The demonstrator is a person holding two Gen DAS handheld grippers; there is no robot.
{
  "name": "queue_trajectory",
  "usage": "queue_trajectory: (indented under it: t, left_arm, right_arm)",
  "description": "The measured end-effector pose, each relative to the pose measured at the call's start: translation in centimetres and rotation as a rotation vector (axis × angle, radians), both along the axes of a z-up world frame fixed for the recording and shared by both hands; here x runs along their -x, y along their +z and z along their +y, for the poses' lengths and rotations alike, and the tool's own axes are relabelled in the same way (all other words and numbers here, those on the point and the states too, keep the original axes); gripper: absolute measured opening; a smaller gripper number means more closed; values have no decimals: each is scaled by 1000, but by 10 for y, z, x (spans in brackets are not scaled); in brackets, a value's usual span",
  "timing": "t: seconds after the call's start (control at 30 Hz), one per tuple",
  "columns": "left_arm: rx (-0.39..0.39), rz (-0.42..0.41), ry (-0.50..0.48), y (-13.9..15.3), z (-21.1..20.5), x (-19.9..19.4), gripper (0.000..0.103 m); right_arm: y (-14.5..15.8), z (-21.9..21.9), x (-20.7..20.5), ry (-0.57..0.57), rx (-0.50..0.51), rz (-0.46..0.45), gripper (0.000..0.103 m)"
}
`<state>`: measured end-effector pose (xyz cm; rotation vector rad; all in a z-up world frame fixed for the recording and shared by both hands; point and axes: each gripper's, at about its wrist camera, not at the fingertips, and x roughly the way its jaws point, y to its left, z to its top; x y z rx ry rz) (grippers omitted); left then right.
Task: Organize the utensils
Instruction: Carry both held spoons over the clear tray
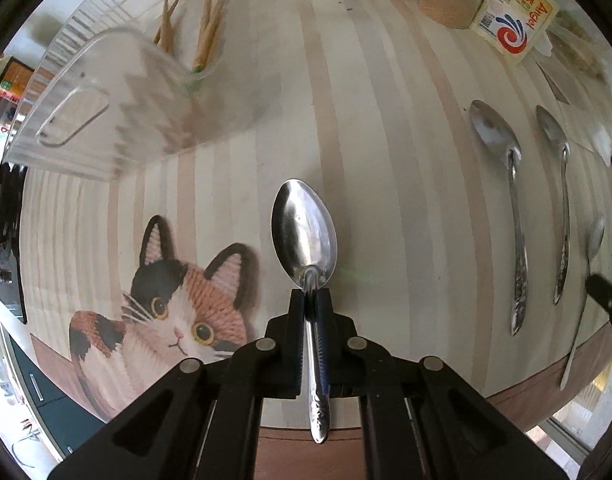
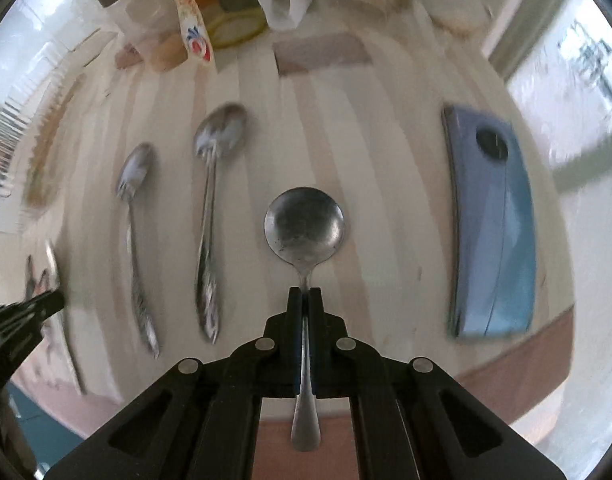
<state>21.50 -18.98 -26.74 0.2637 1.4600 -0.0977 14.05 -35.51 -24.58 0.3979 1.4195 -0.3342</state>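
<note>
Between the left gripper's (image 1: pixel 311 294) closed jaws sits an oval spoon (image 1: pixel 305 232), clamped at the neck for carrying. Likewise the right gripper (image 2: pixel 305 294) pinches a round spoon (image 2: pixel 304 226). Beyond, two spoons (image 2: pixel 216 148) await on the bench (image 2: pixel 346 140); far left, a clear bin (image 1: pixel 106 92) probably receives them.

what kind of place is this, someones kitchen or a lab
Most likely a home kitchen or dining table. A cat-print tablecloth covers it, food packets such as the Angel box crowd the far edge, and spoons lie beside a clear organizer bin holding chopsticks.
</note>
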Motion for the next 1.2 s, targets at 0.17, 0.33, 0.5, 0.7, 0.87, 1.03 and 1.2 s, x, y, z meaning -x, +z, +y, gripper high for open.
queue_trajectory:
  t: [0.17, 0.33, 0.5, 0.7, 0.87, 1.03, 1.2]
  left_arm:
    - [13, -19, 1, 11, 19, -3, 2]
    - [39, -57, -9, 34, 24, 1, 0]
    - [82, -85, -21, 58, 28, 3, 0]
    - [274, 20, 135, 45, 89, 0, 3]
    - [324, 98, 204, 29, 121, 0, 6]
    - [331, 134, 224, 14, 108, -14, 7]
    - [240, 81, 211, 17, 96, -20, 4]
  right_arm:
    - [10, -4, 15, -83, -48, -40, 2]
    - [28, -14, 5, -115, -70, -87, 2]
    - [50, -23, 0, -121, -68, -132, 2]
    - [56, -12, -18, -101, -86, -152, 2]
    - [48, 3, -25, -86, -114, -149, 2]
    - [39, 11, -26, -73, -128, -130, 2]
    - [32, 12, -26, -65, -113, -112, 2]
